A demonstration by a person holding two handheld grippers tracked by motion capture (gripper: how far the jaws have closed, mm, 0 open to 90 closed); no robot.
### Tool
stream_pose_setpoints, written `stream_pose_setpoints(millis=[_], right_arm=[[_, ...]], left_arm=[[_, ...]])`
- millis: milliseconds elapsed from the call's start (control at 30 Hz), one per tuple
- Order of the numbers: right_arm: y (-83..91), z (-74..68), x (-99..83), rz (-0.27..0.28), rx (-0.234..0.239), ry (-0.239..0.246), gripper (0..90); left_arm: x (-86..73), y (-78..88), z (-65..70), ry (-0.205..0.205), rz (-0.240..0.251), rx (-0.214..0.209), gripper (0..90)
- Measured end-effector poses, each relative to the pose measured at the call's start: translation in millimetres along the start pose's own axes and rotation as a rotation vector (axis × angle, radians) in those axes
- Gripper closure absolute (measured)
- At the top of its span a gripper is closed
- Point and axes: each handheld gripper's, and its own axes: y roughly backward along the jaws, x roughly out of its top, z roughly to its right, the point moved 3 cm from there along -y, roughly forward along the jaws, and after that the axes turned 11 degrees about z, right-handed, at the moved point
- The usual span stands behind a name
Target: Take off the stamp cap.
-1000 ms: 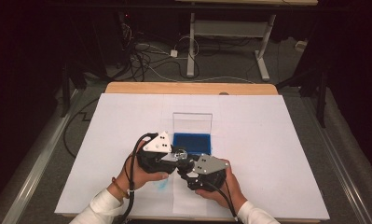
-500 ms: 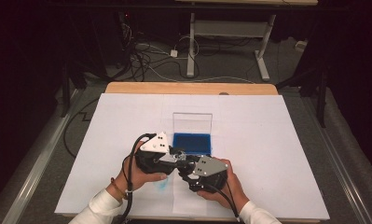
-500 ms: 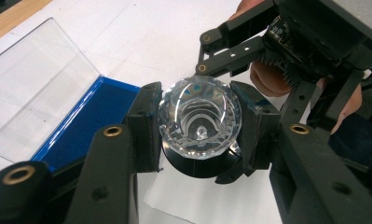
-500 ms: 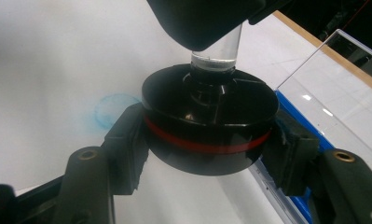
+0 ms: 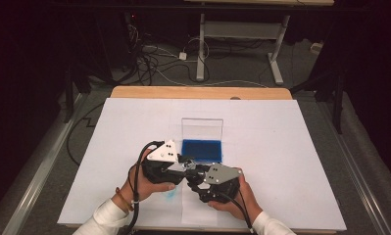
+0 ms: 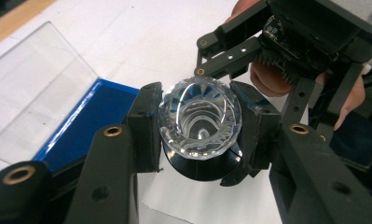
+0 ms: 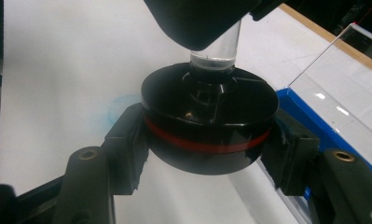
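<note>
My left gripper [image 6: 200,128] is shut on a clear faceted cup [image 6: 200,116], one jaw on each side of its rim. My right gripper [image 7: 207,154] is shut on a round black base with a red band [image 7: 207,126]. The cup's clear stem [image 7: 215,51] stands in the middle of that base. In the high view both grippers meet tip to tip just in front of the blue box [image 5: 202,149], the left gripper [image 5: 182,165] beside the right gripper [image 5: 197,177]. The cup and base are hidden between them there.
The blue box [image 6: 81,126] lies open, its clear lid [image 5: 202,128] standing upright behind it. White paper [image 5: 281,147] covers the table, with a faint blue smear [image 5: 169,194] near the left hand. Floor cables and a desk frame lie beyond the far edge.
</note>
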Motion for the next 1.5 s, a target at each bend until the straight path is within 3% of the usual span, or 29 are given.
stream_pose_setpoints(millis=[467,533,633,667,700,733,767,800,833,867,1133,1500], right_arm=[[3.1,-1.1,1.8,-0.006,0.001,-0.028,39.0],[1.2,-1.3,-0.2,-0.007,0.015,-0.062,39.0],[0.9,-1.0,-1.5,-0.012,0.02,-0.069,39.0],[0.5,6.2,-6.1,-0.027,0.007,-0.136,39.2],[0.5,6.2,-6.1,-0.027,0.007,-0.136,39.2],[1.9,14.9,-12.7,-0.04,-0.025,-0.167,39.2],[5.3,20.4,-16.7,-0.034,-0.042,-0.184,39.2],[8.6,17.5,-14.2,-0.045,-0.045,-0.13,39.2],[10.8,9.1,-4.0,-0.039,-0.055,-0.071,39.1],[10.5,7.3,-1.3,-0.04,-0.062,-0.053,39.1],[22.6,13.9,-11.2,-0.062,-0.067,-0.045,39.0],[62.0,28.9,-12.6,-0.017,-0.153,-0.035,38.8]], left_arm=[[-1.2,3.4,4.7,-0.01,0.018,0.028,55.2],[-2.2,2.1,5.1,-0.015,0.009,0.032,55.2],[-3.6,1.8,6.1,-0.014,0.013,0.033,55.2],[-2.5,4.7,6.9,-0.032,0.023,0.051,55.1],[0.2,10.8,6.4,-0.02,0.054,0.033,55.1],[3.3,17.8,5.2,-0.014,0.076,0.051,55.1],[5.1,22.4,3.7,-0.029,0.067,0.08,55.1],[5.0,25.8,1.7,-0.035,0.078,0.094,55.1],[3.7,27.7,-1.2,-0.015,0.091,0.084,55.1],[2.5,27.6,-3.3,-0.008,0.085,0.084,55.1],[-1.1,30.9,-8.6,-0.02,0.045,0.109,55.0],[-11.8,28.6,-15.5,-0.029,-0.022,0.144,55.0]])
